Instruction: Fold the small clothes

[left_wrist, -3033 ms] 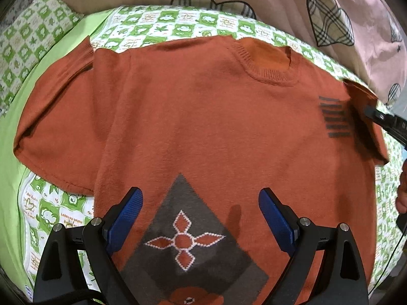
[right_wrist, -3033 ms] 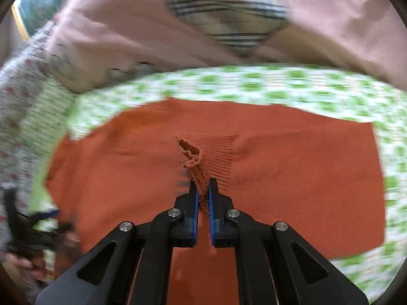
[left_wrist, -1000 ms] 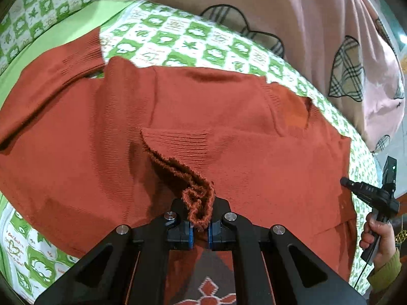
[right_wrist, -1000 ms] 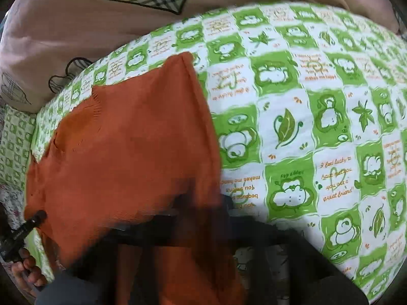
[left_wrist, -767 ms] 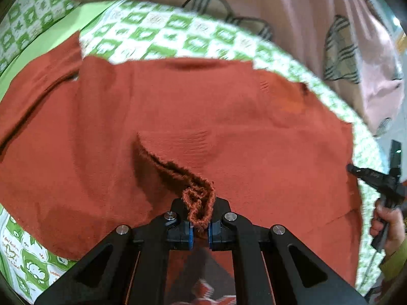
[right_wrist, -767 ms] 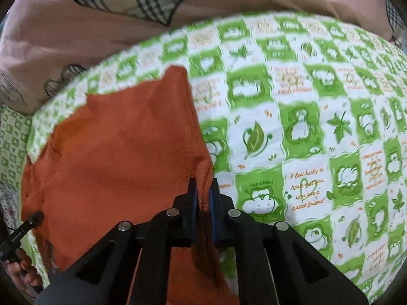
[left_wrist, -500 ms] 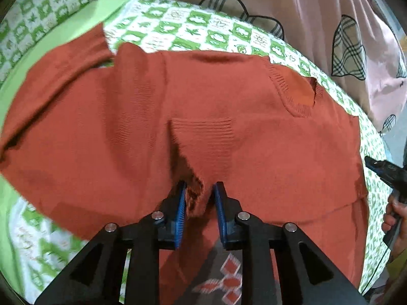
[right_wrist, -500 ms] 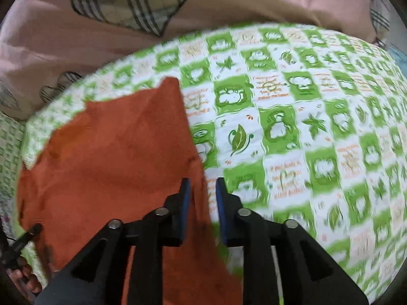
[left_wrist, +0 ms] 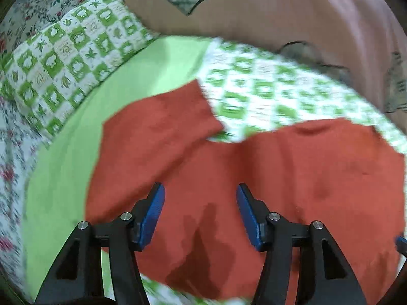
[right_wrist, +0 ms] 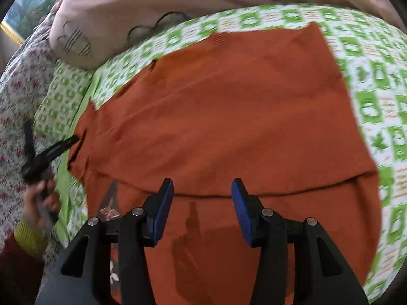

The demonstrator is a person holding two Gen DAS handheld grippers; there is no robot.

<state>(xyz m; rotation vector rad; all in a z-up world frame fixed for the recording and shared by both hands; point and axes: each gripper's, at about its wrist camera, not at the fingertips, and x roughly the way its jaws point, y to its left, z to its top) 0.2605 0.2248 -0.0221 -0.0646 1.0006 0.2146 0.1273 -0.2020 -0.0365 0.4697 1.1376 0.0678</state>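
An orange knitted sweater point(left_wrist: 292, 183) lies on the bed with its lower part folded up over the chest; the fold's edge point(right_wrist: 279, 193) runs across the right wrist view. One sleeve point(left_wrist: 157, 122) sticks out to the upper left. My left gripper point(left_wrist: 200, 190) hovers over the sweater, its jaws opening, with nothing between them. My right gripper point(right_wrist: 202, 185) hangs above the fold's edge, its jaws opening too and holding nothing. The left gripper point(right_wrist: 48, 150) also shows at the left of the right wrist view, held by a hand point(right_wrist: 38, 203).
The bed has a green-and-white checked sheet point(right_wrist: 381, 101) and a plain lime sheet point(left_wrist: 63, 165). A pink quilt with plaid hearts point(left_wrist: 279, 7) is bunched at the back. A checked pillow point(left_wrist: 58, 56) and floral bedding point(right_wrist: 15, 106) lie at the left.
Both grippers let go of the sweater's hem after carrying it up over the chest. Both opened and drew back; the left view swung left towards the sleeve.
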